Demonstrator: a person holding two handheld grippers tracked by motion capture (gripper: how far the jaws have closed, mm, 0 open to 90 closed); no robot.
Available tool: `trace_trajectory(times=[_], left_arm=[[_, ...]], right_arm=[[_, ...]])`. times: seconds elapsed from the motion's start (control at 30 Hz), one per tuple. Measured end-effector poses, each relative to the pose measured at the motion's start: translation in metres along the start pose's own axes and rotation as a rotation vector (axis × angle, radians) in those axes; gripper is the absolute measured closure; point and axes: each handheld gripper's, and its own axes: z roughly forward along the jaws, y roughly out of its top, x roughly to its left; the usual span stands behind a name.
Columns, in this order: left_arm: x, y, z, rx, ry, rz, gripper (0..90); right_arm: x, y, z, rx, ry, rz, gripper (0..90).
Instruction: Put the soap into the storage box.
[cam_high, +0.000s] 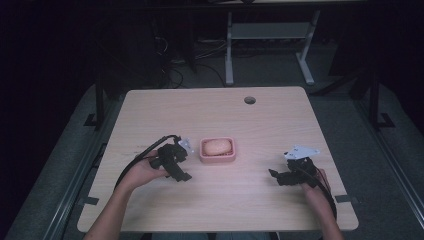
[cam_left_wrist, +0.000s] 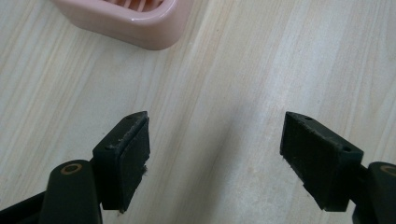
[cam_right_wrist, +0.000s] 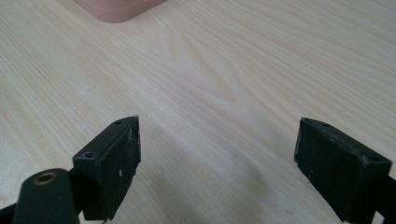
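Observation:
A pink soap dish (cam_high: 217, 150) with a pale pink soap bar (cam_high: 217, 146) in it sits near the middle of the wooden table (cam_high: 260, 120). My left gripper (cam_high: 179, 169) is held just left of the dish, open, with bare wood between its jaws. In the left gripper view the left gripper (cam_left_wrist: 215, 140) stands wide apart and the dish corner (cam_left_wrist: 135, 25) lies at the top left. My right gripper (cam_high: 280, 176) rests at the front right, well apart from the dish, open over bare wood. The right gripper view shows the right gripper (cam_right_wrist: 217, 144) spread and the dish edge (cam_right_wrist: 119, 10) at the top.
A round cable hole (cam_high: 249, 100) is set near the table's far edge. Behind the table stands a white desk frame (cam_high: 270, 40) with cables on the dark floor. The table's front edge lies close to both hands.

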Motion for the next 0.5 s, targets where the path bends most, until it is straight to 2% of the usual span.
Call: trace_trajectory(times=[0.5], left_arm=[[-0.008,-0.013,-0.001,-0.013,0.008,-0.013,23.6]], right_arm=[[0.001,0.000,0.000,0.004,0.001,-0.004,13.9]])
